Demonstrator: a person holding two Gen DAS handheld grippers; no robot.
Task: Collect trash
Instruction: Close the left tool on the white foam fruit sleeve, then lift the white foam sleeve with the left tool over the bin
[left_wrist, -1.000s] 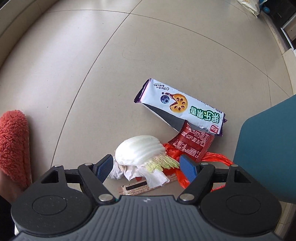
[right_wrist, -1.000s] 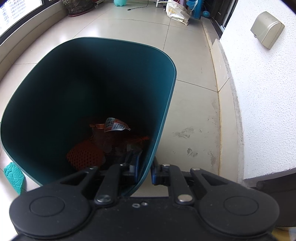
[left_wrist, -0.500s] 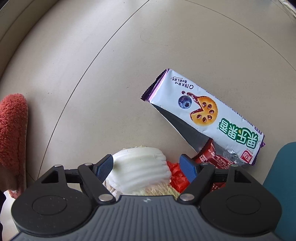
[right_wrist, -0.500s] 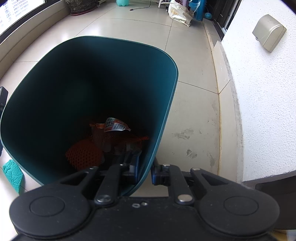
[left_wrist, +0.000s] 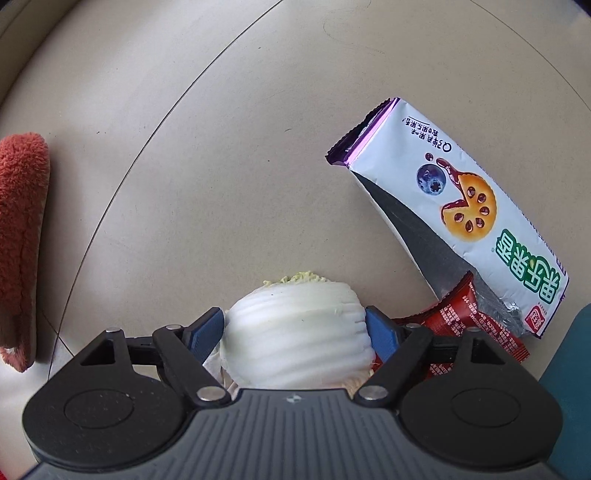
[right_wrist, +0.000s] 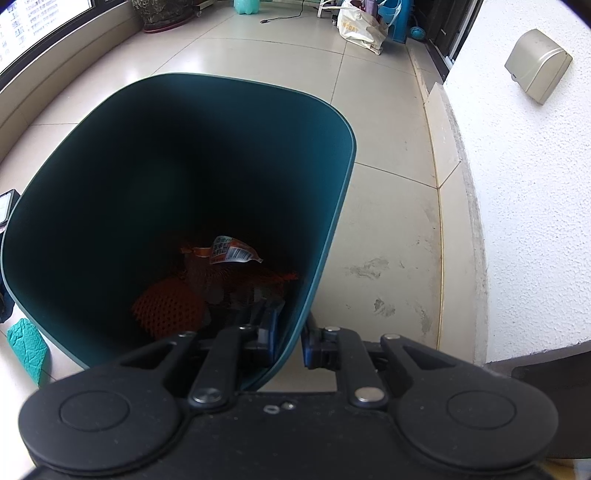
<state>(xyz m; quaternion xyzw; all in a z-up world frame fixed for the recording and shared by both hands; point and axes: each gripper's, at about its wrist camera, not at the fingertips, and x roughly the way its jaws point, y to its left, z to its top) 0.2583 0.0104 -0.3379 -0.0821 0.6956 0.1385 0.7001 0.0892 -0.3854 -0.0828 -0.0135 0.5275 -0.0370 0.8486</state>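
Left wrist view: left gripper (left_wrist: 295, 328) has closed its blue fingers (left_wrist: 207, 328) from wide onto white ribbed cabbage piece (left_wrist: 295, 332), beside purple-white biscuit wrapper (left_wrist: 461, 221) | right gripper (right_wrist: 290, 341) stays clamped on dark teal plastic bin (right_wrist: 332, 229) wall, unchanged.

Biscuit wrapper (left_wrist: 465, 218) crowds right; left floor (left_wrist: 184, 166) open.

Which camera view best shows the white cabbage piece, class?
The left wrist view. There the cabbage piece fills the gap between the left gripper's blue pads, with its ribbed surface plain. The right wrist view shows none of it, only the teal bin that the right gripper holds.
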